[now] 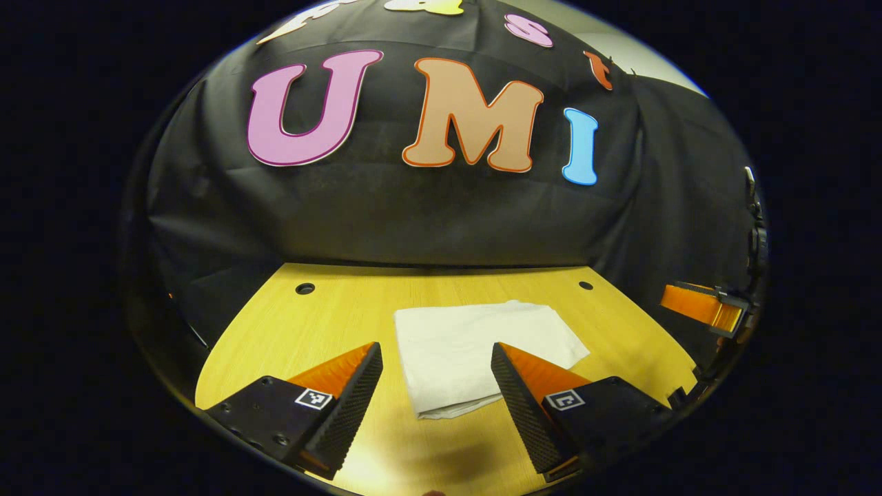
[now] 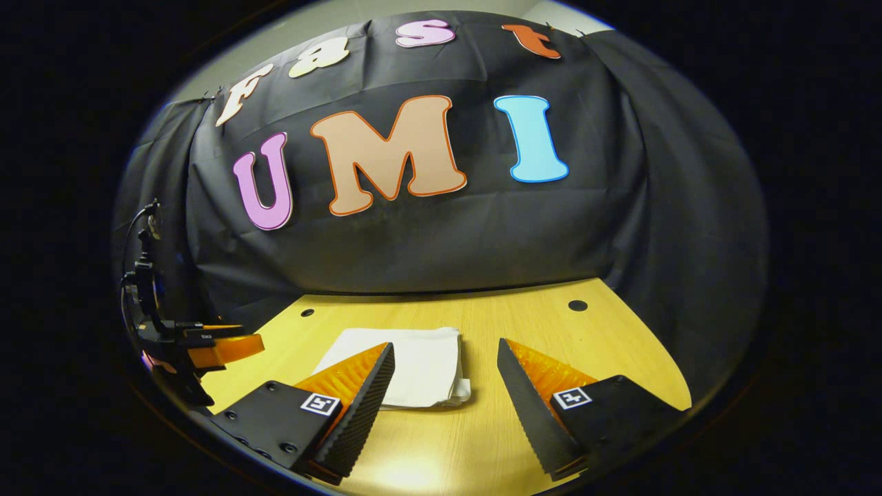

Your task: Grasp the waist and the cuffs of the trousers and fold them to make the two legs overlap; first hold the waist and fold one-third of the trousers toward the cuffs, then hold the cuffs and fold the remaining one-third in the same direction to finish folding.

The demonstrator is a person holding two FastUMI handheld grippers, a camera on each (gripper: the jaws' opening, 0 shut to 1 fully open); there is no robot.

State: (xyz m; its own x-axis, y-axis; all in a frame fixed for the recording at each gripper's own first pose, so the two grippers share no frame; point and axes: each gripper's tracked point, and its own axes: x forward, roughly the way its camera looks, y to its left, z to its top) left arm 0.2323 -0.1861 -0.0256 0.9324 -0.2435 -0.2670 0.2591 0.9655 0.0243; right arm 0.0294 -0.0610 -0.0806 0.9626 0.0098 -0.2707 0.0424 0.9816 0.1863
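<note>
White folded cloth trousers (image 1: 475, 351) lie as a compact rectangle on the yellow wooden table (image 1: 331, 310), centre of the left gripper view, lower centre-left in the right gripper view (image 2: 413, 365). Left gripper (image 1: 436, 372) at frame bottom, fingers apart, holding nothing, above the near edge of the trousers. Right gripper (image 2: 446, 375) fingers apart too, empty, trousers just left of the gap. Stacked layers show along the trousers' near edge.

One folded trousers (image 1: 475, 351), two grippers (image 1: 435, 386)
</note>
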